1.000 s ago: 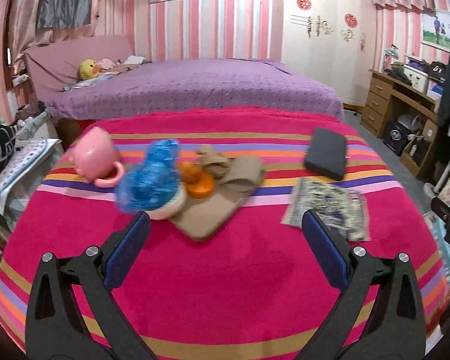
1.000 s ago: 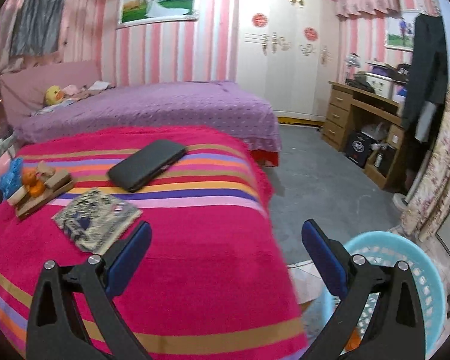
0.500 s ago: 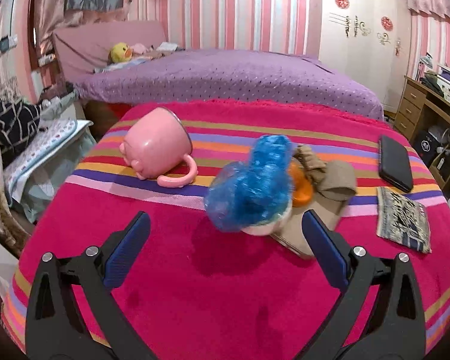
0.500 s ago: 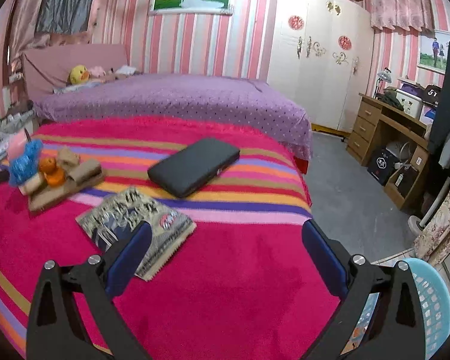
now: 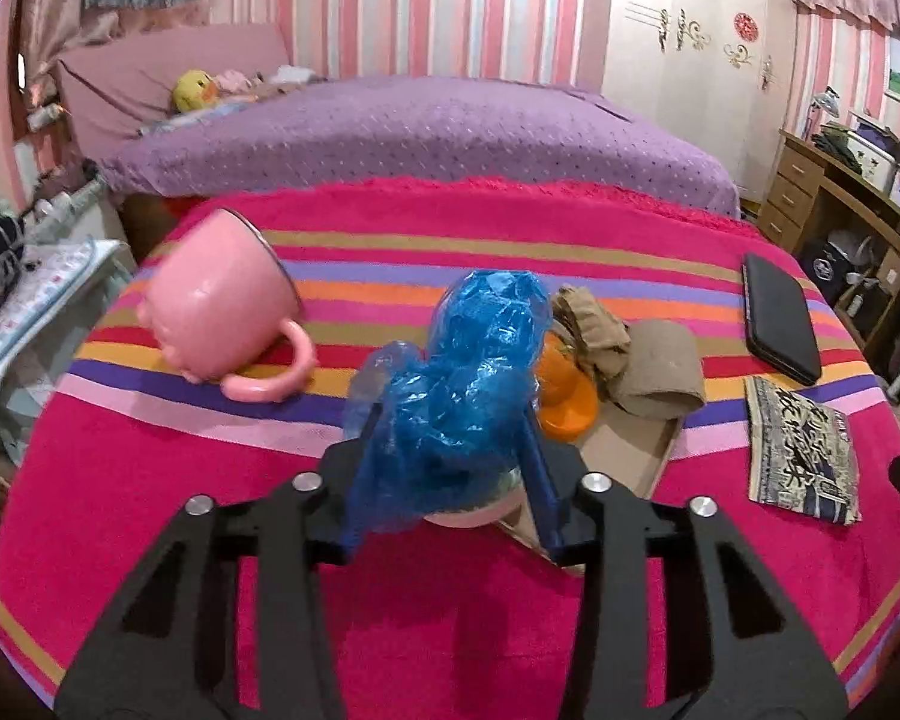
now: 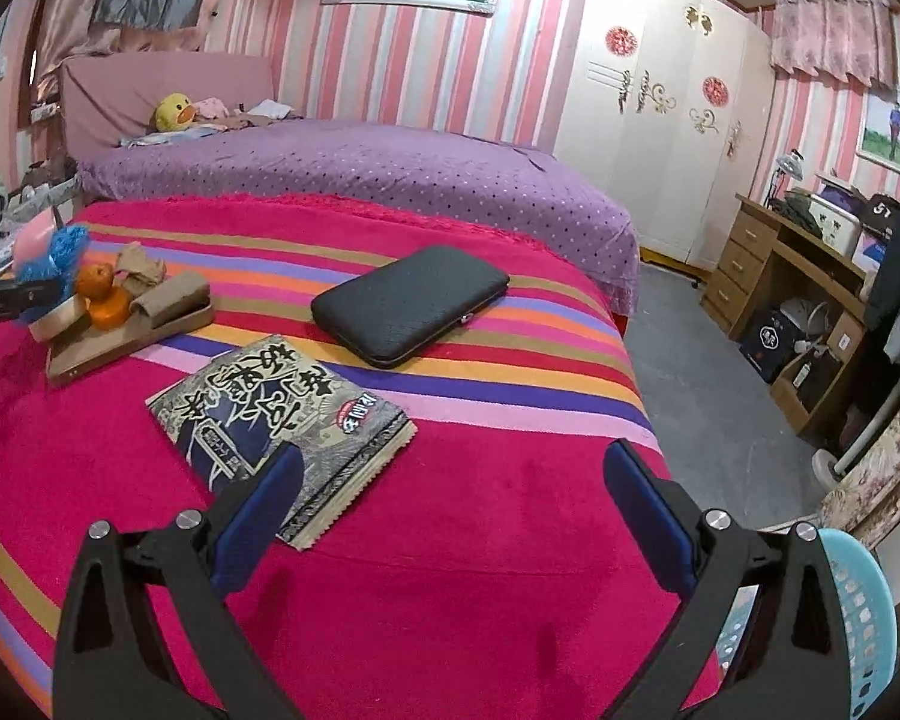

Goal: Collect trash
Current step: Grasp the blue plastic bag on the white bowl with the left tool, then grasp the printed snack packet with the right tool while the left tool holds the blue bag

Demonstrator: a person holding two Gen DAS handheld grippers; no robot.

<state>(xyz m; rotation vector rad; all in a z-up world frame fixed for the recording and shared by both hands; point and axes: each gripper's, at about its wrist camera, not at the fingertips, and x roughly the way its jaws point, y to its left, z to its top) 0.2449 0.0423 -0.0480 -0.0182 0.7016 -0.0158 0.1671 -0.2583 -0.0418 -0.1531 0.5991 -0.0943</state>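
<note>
Striped red bed cover [image 5: 450, 600]: left tongs [image 5: 447, 474] just closed onto the blue plastic wrap [image 5: 468, 384] beside the cardboard [image 5: 624, 450], right tongs [image 6: 450, 498] spread and empty above the snack packet [image 6: 282, 414]; basket [image 6: 864, 618] on the floor, nothing binned yet.

A: The blue bag [image 5: 462, 396] covers most of the white bowl [image 5: 480, 516]; only its lower rim shows, and its contents stay hidden.

B: The bag also hides part of the orange [image 5: 564, 396]. The basket [image 6: 864, 618] is cut off by the right wrist picture's edge, its inside unseen.

A: The pink mug [image 5: 222, 312] is blurred, and the desk clutter is too small to tell.
</note>
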